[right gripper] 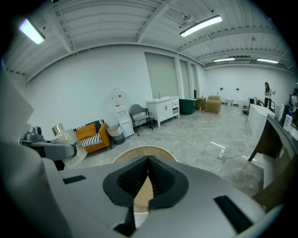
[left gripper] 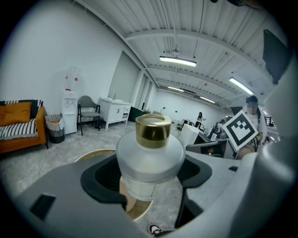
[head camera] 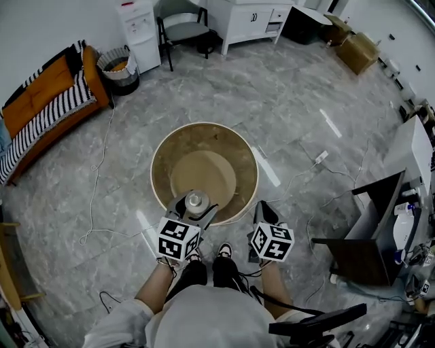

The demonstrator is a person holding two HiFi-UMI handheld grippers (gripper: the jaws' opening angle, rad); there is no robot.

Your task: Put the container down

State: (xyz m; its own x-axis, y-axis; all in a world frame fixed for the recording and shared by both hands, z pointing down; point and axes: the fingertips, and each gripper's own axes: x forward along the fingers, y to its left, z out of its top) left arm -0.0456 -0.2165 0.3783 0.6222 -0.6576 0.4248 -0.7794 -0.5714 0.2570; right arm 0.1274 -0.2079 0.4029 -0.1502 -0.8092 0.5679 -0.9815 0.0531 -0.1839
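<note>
The left tool (left gripper: pixel 149 175) has its jaws set wide and closed on the container (left gripper: pixel 149 151), a frosted jar with a gold cap, gripped by the body and standing upright. The right tool (right gripper: pixel 148 175) has its jaws together, with nothing between them.

In the head view the container (head camera: pixel 197 200) sits over the near edge of the round counter (head camera: pixel 204 139). Contact with the counter cannot be determined. The counter top is brown with a pale rim and carries nothing else. The right tool (head camera: pixel 262 209) is just beside the rim, on the right.

The floor (head camera: pixel 306 102) is grey marbled tile. A cable (head camera: pixel 95 197) trails across it on the left, and a power strip (head camera: pixel 321 157) lies on the right. An orange sofa (head camera: pixel 47 102) with a striped blanket, a waste basket (head camera: pixel 119 68), a water dispenser (head camera: pixel 139 30), a chair (head camera: pixel 183 27) and a white cabinet (head camera: pixel 248 17) stand along the far walls, well apart from the counter. A dark desk (head camera: pixel 370 224) stands at the right.
</note>
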